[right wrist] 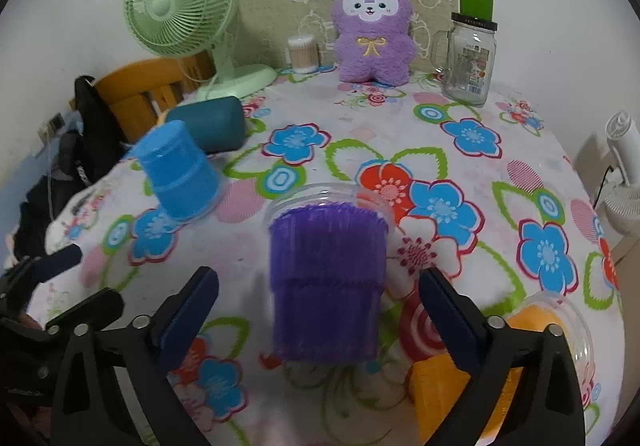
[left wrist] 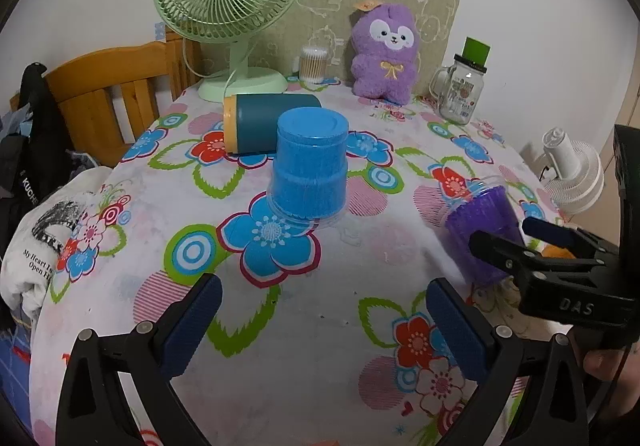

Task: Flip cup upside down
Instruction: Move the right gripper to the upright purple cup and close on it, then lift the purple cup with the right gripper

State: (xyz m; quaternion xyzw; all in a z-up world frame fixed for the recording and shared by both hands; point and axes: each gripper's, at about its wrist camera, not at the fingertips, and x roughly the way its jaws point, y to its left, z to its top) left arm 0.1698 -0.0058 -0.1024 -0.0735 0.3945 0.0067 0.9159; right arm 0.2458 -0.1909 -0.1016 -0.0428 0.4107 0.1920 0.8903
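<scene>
A blue cup stands upside down, rim on the flowered tablecloth; it also shows in the right wrist view. A purple cup stands upright with its clear rim on top, between the open jaws of my right gripper, which do not touch it. In the left wrist view the purple cup stands at the right, with the right gripper around it. My left gripper is open and empty, short of the blue cup. An orange cup lies on its side at the lower right.
A dark teal container lies on its side behind the blue cup. At the back stand a green fan, a cotton swab jar, a purple plush toy and a glass mug jar. A wooden chair stands at the left.
</scene>
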